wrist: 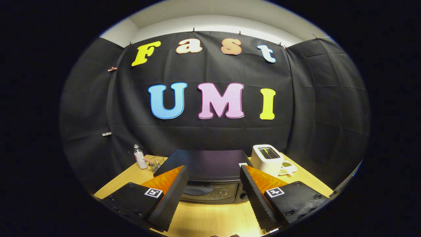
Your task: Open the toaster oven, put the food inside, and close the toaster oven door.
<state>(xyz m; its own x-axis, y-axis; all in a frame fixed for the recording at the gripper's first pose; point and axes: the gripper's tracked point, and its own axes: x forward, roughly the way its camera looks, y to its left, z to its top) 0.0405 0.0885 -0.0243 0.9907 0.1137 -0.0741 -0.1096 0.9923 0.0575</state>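
Observation:
A black toaster oven (207,166) stands on the wooden table (210,217), just ahead of my fingers. Its glass door (210,192) is closed, with a dark handle across the top of it. My gripper (213,197) hangs above the table in front of the oven, open wide, with nothing between its fingers. The oven's front shows in the gap between the two fingers. To the right of the oven lies a small white dish (287,168) holding something green; what it is I cannot make out.
A white pop-up toaster (267,158) stands right of the oven, close to its corner. Left of the oven are a small clear bottle (139,157) and a little wire basket (157,163). Black cloth walls close off the back and sides.

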